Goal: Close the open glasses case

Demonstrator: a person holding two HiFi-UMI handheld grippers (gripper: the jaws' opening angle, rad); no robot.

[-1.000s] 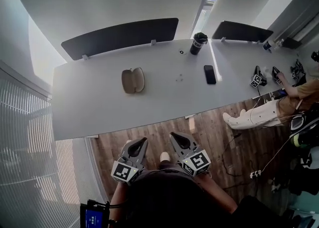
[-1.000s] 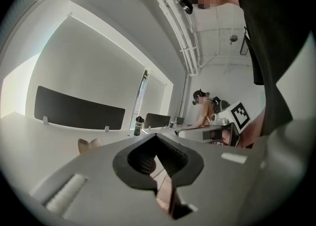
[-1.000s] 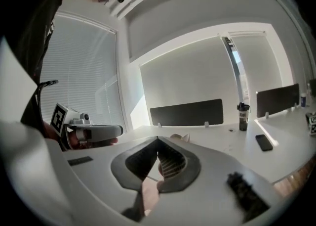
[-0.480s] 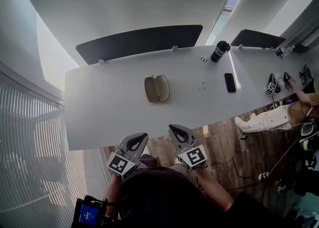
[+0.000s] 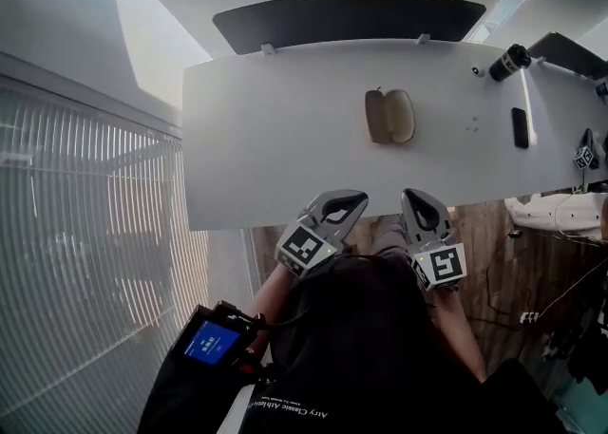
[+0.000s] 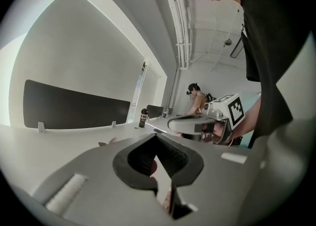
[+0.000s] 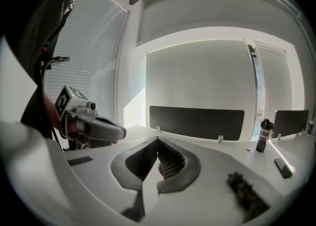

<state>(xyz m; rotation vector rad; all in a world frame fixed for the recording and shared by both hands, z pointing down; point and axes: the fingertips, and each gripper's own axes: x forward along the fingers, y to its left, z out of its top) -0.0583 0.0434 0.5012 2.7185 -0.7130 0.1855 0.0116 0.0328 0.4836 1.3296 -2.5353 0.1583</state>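
Two tools hang close to our body at the near edge of the white desk [image 5: 247, 138], neither one touching anything. The left tool [image 5: 361, 198] points up and to the right, with its tip just over the desk's front edge. In its own view the jaws are pressed together at the tip and hold nothing. The right tool [image 5: 413, 197] sits just beside it, pointing toward the desk. Its jaws are likewise clenched on nothing, the ribbed pads meeting along the middle. Each tool's marker cube faces up at us in the head view.

The glasses case [image 5: 389, 116] lies open on the desk, well apart from both tools and nearer the far side than the near edge. Its two tan halves are spread flat side by side; the left half looks darker than the right.

Further right on the desk a black bottle [image 5: 509, 62] stands near the back edge, and a dark phone [image 5: 520, 127] lies flat in front of it. A long dark divider panel [image 5: 347, 16] runs along the desk's far edge. Slatted blinds [image 5: 85, 233] fill the left of the head view, and wooden floor [image 5: 480, 233] shows below the desk on the right.
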